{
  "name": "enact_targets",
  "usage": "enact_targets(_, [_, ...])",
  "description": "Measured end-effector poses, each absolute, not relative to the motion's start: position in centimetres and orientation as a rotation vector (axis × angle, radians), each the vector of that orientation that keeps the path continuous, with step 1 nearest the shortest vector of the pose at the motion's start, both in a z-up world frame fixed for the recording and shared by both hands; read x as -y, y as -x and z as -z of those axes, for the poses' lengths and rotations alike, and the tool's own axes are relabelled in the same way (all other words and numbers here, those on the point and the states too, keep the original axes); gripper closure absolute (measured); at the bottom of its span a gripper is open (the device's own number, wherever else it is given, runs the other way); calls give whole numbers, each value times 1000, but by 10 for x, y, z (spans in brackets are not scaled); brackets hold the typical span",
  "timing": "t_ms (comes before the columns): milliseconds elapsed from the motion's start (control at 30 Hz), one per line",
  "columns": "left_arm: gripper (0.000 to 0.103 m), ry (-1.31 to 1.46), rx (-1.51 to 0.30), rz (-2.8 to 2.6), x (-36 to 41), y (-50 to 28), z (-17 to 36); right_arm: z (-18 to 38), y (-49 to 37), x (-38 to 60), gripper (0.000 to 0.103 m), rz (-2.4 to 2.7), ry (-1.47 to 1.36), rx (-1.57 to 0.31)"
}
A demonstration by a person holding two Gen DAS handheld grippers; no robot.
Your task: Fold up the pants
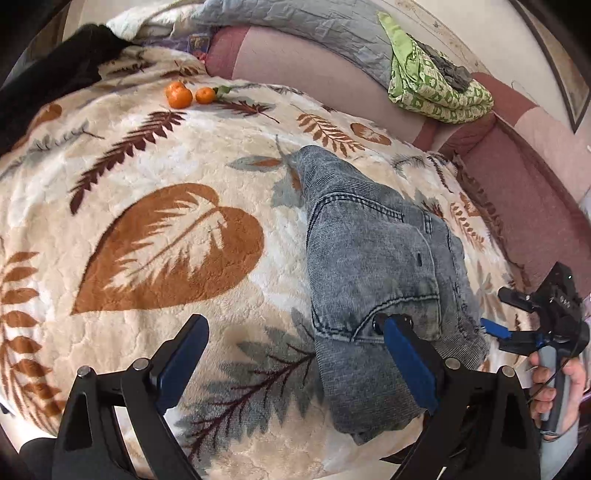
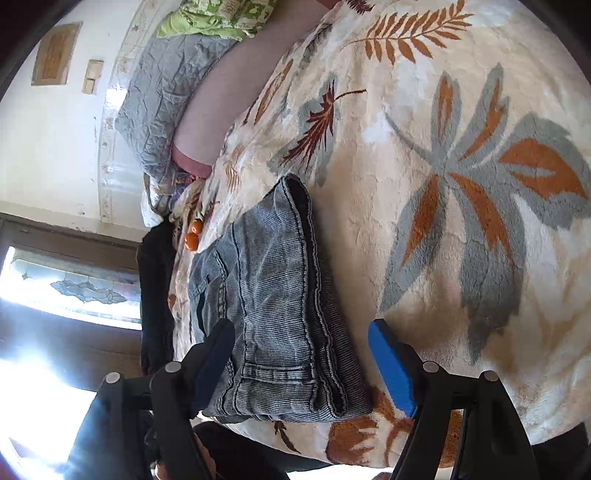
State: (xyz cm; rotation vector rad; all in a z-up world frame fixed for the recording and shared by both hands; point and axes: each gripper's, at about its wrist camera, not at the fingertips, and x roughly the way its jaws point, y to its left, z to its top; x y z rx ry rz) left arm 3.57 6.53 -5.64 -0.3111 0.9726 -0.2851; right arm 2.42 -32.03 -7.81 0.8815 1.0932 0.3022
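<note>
Leaf-patterned blanket [image 1: 155,155] covers the bed; the pants [image 1: 373,258] lie on it at about 4 o'clock in the left view, already folded into a compact stack. Both the left hand-held gripper [image 1: 295,354] and right hand-held gripper [image 2: 301,363] stand apart, clamping nothing. Little seems left, perhaps only smoothing.

A home bedroom — leaf-print blanket [image 1: 147,229] over a bed (pillow [image 1: 295,22], tangerines [image 1: 179,95]).
</note>
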Motion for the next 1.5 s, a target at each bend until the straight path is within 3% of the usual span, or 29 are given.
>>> enact_targets(167, [7,433,-1041,366,-62,-72,68,74,-56,319,24,-307,-790,-1168])
enact_targets(367, [9,296,-1057,402,-25,-84,71,86,-86,283,22,-412,-678,-1260])
enact_targets(400, [15,285,-1056,421,-21,-85,71,86,-87,275,24,-411,-631,-1270])
enact_targets(433, [46,282,-1069,443,-18,-86,72,85,-88,267,27,-393,-565,-1280])
enact_targets(467, [51,277,-1076,429,-16,-86,71,83,-87,261,37,-378,-512,-1283])
enact_targets(500, [57,277,-1072,427,-15,-86,68,81,-86,258,57,-388,-511,-1278])
enact_targets(533, [68,269,-1063,435,-13,-85,64,79,-85,257,65,-386,-513,-1277])
enact_targets(600, [75,229,-1027,435,-10,-80,53,70,-80,253,75,-377,-472,-1250])
enact_targets(667, [79,186,-989,441,-8,-73,41,58,-75,250,78,-382,-454,-1215])
enact_targets(1033, [79,156,-745,415,-46,-112,-52,-49,-117,226,81,-479,-413,-961])
enact_targets(1167, [79,170,-738,378,-57,-139,-45,-47,-148,207,81,-487,-390,-943])
enact_targets(1300, [76,166,-785,347,-59,-156,-3,-15,-167,196,81,-454,-393,-978])
enact_targets(1400, [55,142,-913,253,-58,-171,48,35,-181,190,71,-390,-387,-1091])
enact_targets(1433, [37,128,-952,210,-59,-172,62,53,-184,188,66,-342,-360,-1148])
enact_targets(1500, [30,163,-916,184,-68,-160,62,64,-176,192,50,-299,-357,-1145])
